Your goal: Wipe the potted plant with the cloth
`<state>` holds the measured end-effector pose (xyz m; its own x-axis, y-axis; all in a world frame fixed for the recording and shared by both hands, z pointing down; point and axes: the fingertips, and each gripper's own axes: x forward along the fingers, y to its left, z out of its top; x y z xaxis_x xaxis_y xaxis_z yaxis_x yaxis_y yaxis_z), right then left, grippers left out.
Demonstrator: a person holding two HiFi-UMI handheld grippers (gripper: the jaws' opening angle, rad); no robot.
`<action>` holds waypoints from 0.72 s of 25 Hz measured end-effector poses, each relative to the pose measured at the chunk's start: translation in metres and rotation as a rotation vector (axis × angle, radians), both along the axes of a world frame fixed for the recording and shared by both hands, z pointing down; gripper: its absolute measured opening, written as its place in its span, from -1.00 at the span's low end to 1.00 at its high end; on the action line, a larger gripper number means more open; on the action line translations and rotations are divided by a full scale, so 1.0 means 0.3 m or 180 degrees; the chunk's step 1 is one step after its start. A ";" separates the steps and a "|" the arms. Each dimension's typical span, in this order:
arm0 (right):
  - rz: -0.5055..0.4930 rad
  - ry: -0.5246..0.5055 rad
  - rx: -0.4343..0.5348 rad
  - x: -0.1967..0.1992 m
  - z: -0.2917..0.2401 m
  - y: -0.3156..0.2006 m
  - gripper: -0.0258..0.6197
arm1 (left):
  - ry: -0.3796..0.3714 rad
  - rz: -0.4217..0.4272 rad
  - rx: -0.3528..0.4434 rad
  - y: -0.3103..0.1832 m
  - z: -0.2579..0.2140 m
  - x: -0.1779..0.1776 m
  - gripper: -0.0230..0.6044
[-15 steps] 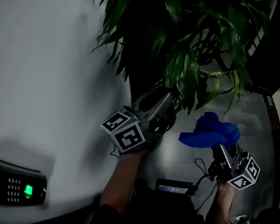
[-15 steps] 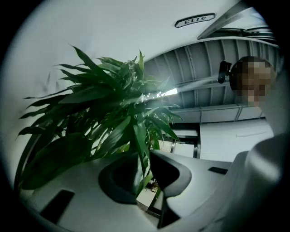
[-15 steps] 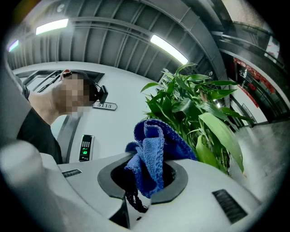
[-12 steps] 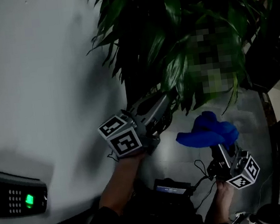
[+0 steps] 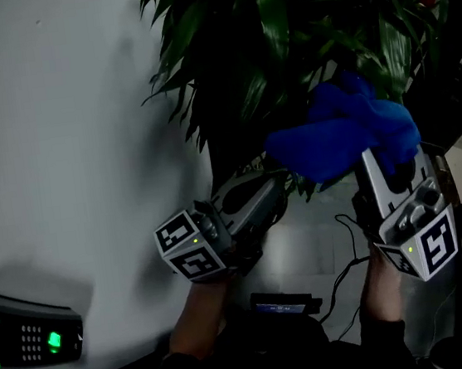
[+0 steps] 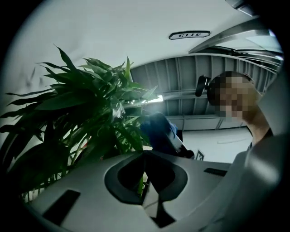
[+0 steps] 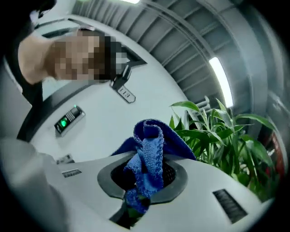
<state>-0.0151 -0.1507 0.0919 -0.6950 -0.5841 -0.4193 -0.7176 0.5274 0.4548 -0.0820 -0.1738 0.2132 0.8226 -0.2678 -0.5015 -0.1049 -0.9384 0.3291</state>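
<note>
Right gripper [image 5: 376,160] clamped on bunched blue cloth [image 5: 345,128], which sits at lower foliage of potted plant [image 5: 280,40]. Left gripper [image 5: 278,184] has jaws together, apparently empty, just below plant. Cloth judged soft, light. Leaves thin, bendy, tearable; best supported underneath.

Soft, matt blue cloth [image 7: 149,149], terry-like, with a coarse looped weave and a ribbed hem. Long leaves of the potted plant [image 5: 274,28], smooth and waxy, with a faint gloss along the ribs. Smooth pale-grey moulded plastic on the shell of the right gripper [image 7: 145,179], satin rather than shiny, with a darker matt collar, finely textured, around the jaws. Same plastic and dark collar on the left gripper [image 6: 146,168]. Flat matt black-and-white print on the marker cube [image 5: 190,245]. Plain matt white wall [image 5: 64,116], even and smooth. Dark glossy plastic on the keypad reader [image 5: 32,333]. Polished grey floor [image 5: 305,241], reflective.
</note>
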 end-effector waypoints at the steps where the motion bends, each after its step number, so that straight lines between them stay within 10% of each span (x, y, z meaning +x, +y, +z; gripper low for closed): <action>1: 0.0163 0.0174 0.0033 -0.009 -0.002 -0.053 -0.67 | -0.0058 0.0013 0.0017 0.008 0.012 0.022 -0.93; 7: 0.0458 0.0475 0.0098 -0.043 -0.010 -0.263 -0.67 | -0.0197 0.0122 -0.0046 0.010 0.085 0.117 -0.93; 14: -0.0432 0.1425 -0.0139 -0.125 0.274 -0.185 -0.67 | -0.0167 0.0131 -0.0107 0.003 0.116 0.095 -0.92; 18: 0.0103 0.1341 -0.0479 -0.119 0.255 -0.360 -0.67 | -0.0100 0.0147 -0.0103 0.004 0.113 0.114 -0.93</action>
<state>-0.0508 -0.2586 0.1685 -0.7673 -0.6412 -0.0123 -0.5035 0.5904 0.6309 -0.0480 -0.1725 0.2472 0.8497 -0.2449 -0.4669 -0.0724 -0.9314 0.3567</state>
